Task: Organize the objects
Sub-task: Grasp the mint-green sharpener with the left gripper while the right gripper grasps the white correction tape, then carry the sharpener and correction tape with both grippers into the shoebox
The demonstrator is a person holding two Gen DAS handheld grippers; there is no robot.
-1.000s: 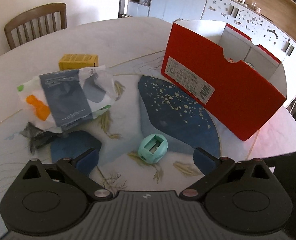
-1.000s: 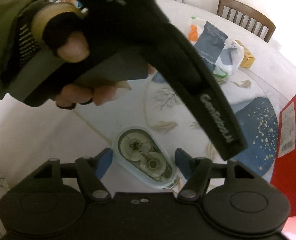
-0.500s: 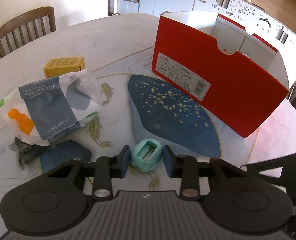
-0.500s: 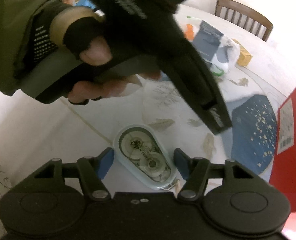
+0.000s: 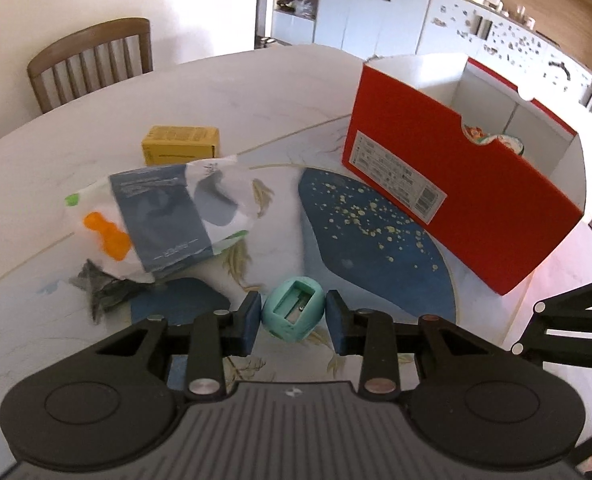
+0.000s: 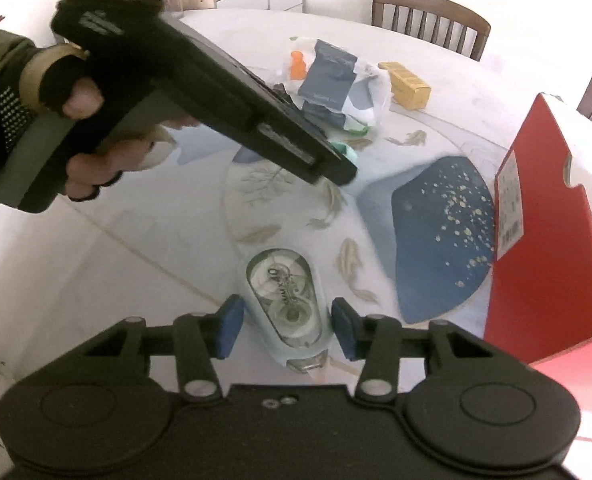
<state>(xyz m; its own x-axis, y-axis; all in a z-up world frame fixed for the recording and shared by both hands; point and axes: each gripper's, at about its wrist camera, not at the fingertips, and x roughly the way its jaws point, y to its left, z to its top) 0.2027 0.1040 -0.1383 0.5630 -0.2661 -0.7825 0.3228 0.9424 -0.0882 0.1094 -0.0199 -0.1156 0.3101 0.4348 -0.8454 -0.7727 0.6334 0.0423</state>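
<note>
Sharpener (image 5: 293,313), mint green, sits clamped between left gripper (image 5: 293,322) pads, just above table. Red box (image 5: 476,184) lies ahead-right, open top up. Right gripper (image 6: 283,326) straddles tape dispenser (image 6: 285,304), long axis along fingers, pads not touching.

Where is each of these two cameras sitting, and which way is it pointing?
Left wrist: rides on the left gripper, looking forward past its fingers at the teal sharpener, toward the red box.
Right wrist: rides on the right gripper, looking down at the correction tape; the left hand shows too.
Shared: the box, yellow carton, plastic bag and chair.
</note>
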